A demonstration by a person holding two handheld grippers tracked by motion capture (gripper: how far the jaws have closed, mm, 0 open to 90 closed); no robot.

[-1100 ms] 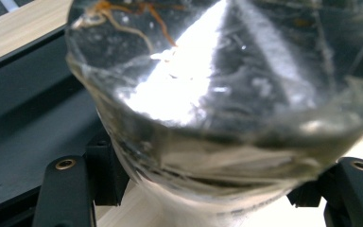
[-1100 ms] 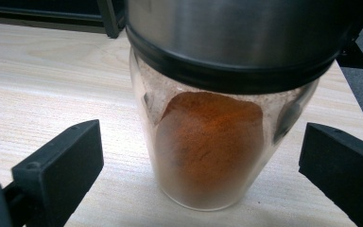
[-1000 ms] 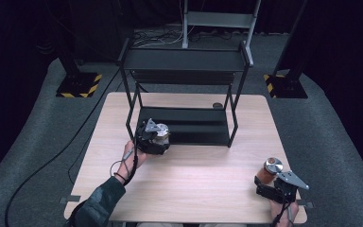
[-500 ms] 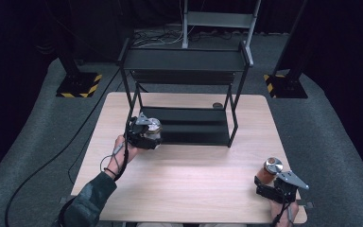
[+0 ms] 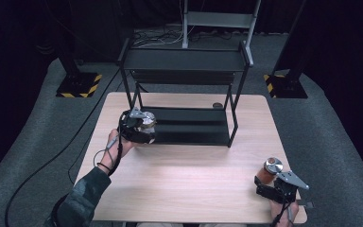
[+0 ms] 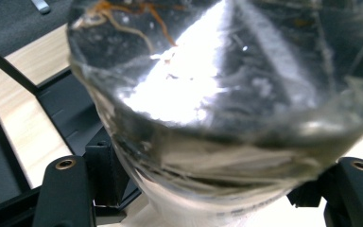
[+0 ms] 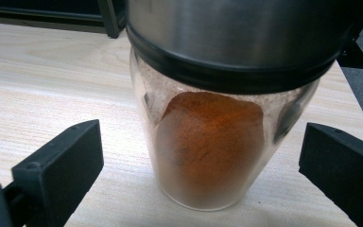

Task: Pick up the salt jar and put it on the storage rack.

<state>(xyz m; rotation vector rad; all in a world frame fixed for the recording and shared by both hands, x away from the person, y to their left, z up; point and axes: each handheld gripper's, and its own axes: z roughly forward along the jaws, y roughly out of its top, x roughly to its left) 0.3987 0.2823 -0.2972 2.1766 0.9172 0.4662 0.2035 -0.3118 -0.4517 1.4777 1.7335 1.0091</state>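
Left gripper (image 5: 144, 126) clenched on a jar (image 5: 147, 121) at the rack's (image 5: 189, 135) lower-shelf left edge; lift level, clear the post. Right gripper (image 5: 269, 177) released around a spice jar (image 5: 270, 169) near the table's (image 5: 184, 179) right corner.

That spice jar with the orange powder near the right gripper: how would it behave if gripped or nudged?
The spice jar looks like clear glass, so probably rigid, smooth and somewhat slippery between hard gripper jaws. Its metal lid is wider than its narrowing base, so a push up high might tip it. Being only partly filled with powder, it is likely fairly light.
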